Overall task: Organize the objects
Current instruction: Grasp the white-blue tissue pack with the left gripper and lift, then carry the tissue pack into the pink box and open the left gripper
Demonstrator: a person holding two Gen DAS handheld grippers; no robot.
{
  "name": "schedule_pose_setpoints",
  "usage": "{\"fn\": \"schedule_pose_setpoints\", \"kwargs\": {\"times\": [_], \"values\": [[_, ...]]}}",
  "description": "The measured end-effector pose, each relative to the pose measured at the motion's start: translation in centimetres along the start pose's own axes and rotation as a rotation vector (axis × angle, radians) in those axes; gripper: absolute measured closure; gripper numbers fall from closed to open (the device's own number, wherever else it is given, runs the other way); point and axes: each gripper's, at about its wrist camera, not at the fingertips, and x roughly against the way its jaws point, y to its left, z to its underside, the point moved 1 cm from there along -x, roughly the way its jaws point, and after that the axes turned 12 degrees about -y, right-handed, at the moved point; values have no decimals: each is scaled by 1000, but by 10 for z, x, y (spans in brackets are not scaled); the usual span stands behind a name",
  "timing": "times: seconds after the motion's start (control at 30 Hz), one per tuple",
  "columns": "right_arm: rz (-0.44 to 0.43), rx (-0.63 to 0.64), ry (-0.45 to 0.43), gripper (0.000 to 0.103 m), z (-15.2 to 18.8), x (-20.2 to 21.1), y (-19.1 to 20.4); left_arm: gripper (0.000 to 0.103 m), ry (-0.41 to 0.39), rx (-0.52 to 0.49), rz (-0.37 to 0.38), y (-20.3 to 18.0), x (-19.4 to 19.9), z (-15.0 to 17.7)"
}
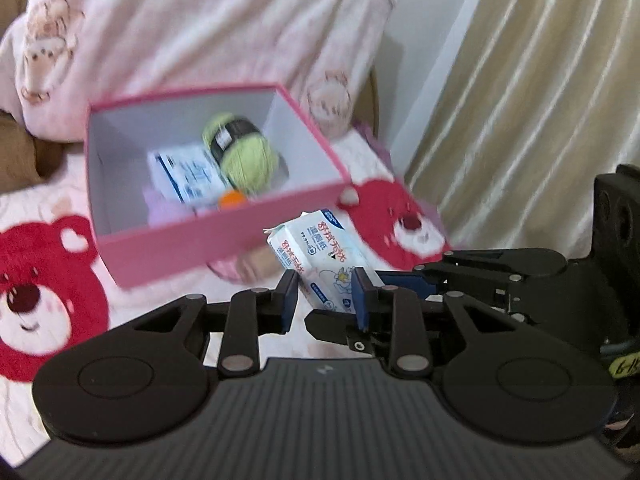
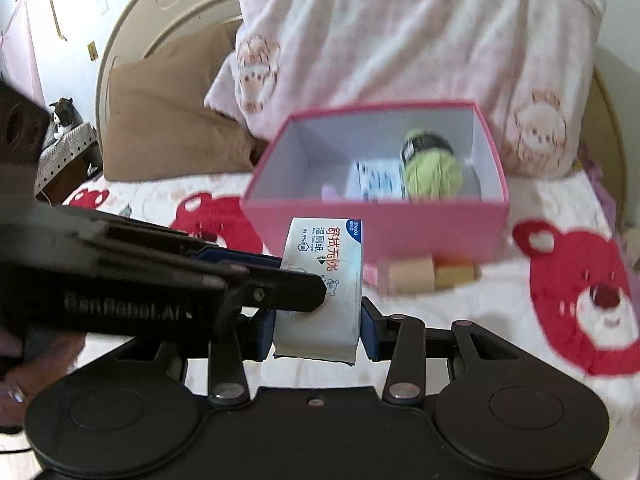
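Note:
A white pack of wet wipes with red and blue print hangs above the bed, in front of the pink box. My right gripper is shut on its two sides. My left gripper comes in from the left and is shut on the same pack; one of its fingers lies across the front face. The open pink box holds a green yarn ball, a white-and-blue packet and a small orange ball.
Two wooden blocks lie on the red-bear bedsheet in front of the box. A pink quilt is piled behind it, with a brown pillow to the left. A cream curtain hangs on the right.

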Motion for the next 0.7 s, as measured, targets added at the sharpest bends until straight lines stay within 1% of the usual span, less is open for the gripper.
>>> {"fn": "schedule_pose_setpoints", "kwargs": {"times": [0.1,0.17,0.27,0.3,0.37,0.43,0.47,0.53,0.57,0.7], "values": [[7,32,-13,56,-23,-7,3,76,-14,0,-9,8,-3,-26],[4,38,-14,56,-40,-16,1,76,-10,6,-19,16,-10,-45],[2,19,-10,56,-65,-37,-7,75,16,63,-30,37,-26,-72],[1,11,-7,56,-72,-46,-11,73,28,83,-30,46,-34,-82],[-21,-13,3,56,-84,-66,-20,73,53,72,-41,61,-52,-97],[-43,-61,11,56,-96,-87,-33,73,58,98,-53,74,-66,-108],[-50,-75,11,56,-101,-95,-38,73,58,98,-58,79,-72,-112],[-56,-91,18,56,-109,-113,-48,73,59,128,-74,90,-87,-119],[-55,-100,25,56,-112,-123,-52,73,63,124,-82,94,-94,-122],[-35,-100,65,56,-115,-162,-66,73,78,184,-93,119,-130,-122]]}}
